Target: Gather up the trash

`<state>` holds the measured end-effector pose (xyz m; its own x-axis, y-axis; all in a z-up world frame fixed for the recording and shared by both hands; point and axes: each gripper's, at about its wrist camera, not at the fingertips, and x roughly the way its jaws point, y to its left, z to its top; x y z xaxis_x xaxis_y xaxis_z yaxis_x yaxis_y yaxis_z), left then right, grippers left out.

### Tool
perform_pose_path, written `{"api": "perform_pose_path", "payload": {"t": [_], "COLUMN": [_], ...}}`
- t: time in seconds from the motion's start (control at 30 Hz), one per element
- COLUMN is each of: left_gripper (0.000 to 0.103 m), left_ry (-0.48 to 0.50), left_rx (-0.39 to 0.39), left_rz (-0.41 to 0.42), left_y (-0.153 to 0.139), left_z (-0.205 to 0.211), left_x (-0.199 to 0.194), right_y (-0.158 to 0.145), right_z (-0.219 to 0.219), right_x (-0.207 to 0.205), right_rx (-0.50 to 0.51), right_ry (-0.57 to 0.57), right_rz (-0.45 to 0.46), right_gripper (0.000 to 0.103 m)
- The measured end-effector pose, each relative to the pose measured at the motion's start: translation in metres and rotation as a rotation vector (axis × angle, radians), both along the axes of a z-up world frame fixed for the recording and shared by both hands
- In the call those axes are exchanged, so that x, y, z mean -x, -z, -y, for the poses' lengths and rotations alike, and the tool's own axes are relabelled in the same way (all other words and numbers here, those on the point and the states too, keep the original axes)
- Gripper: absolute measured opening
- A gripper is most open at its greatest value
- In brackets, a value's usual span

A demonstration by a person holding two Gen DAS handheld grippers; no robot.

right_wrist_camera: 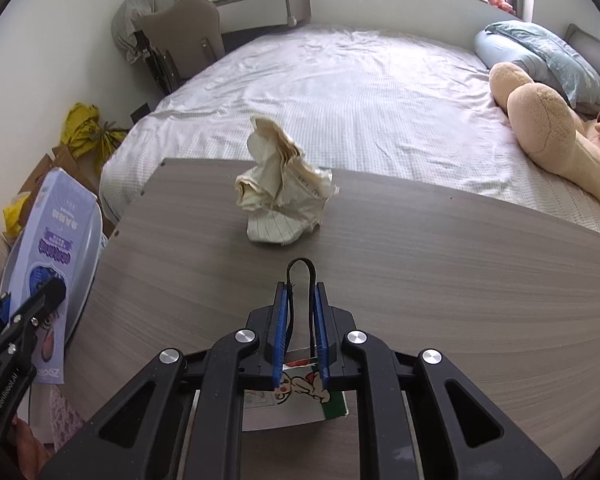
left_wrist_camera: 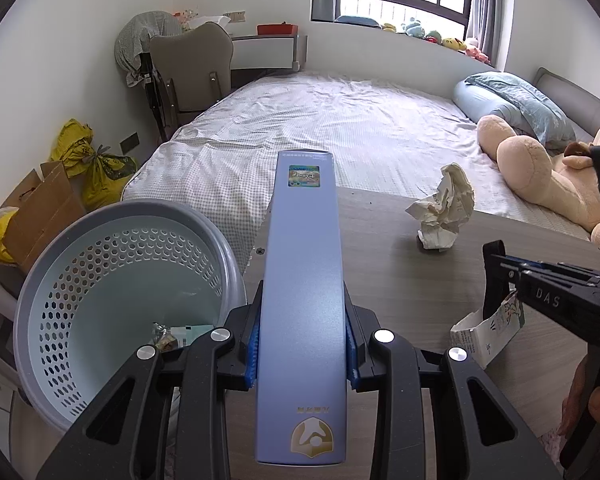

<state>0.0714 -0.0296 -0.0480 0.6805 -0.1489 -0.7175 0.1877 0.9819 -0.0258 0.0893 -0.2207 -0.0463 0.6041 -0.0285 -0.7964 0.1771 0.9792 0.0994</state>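
Grippers sit nearest us, 1 in each hand. Our left gripper has its blue pads clamped on the sides of a long blue box, which juts forward past the table edge. Our right gripper is closed on a small printed carton; the pads pinch its top while the rest hangs below the fingers, over the table.

Only the left view shows the grey bin, just left of the box and beside the table. Its perforated walls hold a few scraps at the bottom, partly hidden by the gripper. That view also shows the carton from the side, open at its top. The right view shows the box's printed face instead, at far left.

Farther on, a crumpled paper ball sits on the table, apart from both grippers. Beyond lie the bed, a teddy bear and yellow bags by the wall.
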Motion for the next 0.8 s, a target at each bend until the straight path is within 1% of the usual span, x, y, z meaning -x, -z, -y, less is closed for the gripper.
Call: {"api": "perform_pose_path", "payload": {"t": [0.4,0.43,0.5,0.57,0.6,0.8], "left_gripper": [0.031,0.031,0.031,0.031,0.031,0.031], "left_ry": [-0.004,-0.005,-0.005,-0.001,0.000,-0.001], "left_rx": [-0.005,-0.006,-0.006,-0.005,-0.008,-0.011], "left_rz": [0.031,0.035,0.037,0.040,0.046,0.050], "left_y": [-0.015,-0.016,-0.018,-0.020,-0.021,-0.024], "left_z": [-0.002,-0.001,0.000,0.000,0.001,0.001], "left_x": [0.014,0.015,0.017,0.020,0.021,0.023], "right_y": [-0.054,-0.058,-0.057,-0.057,-0.059,-0.079], "right_z": [-0.001,-0.001,-0.002,0.000,0.000,-0.001], "right_x": [0.010,0.012,0.012,0.014,0.017,0.032], "right_rx": [-0.018,-0.021,-0.010,-0.034,-0.049,-0.053], "right_ry": [-0.007,-0.013,-0.018,-0.021,-0.026,-0.040], "right_rz": [0.165,0.179,0.169,0.168,0.184,0.263], "right_gripper": [0.013,0.013,0.013,0.013,0.013,0.013]}}
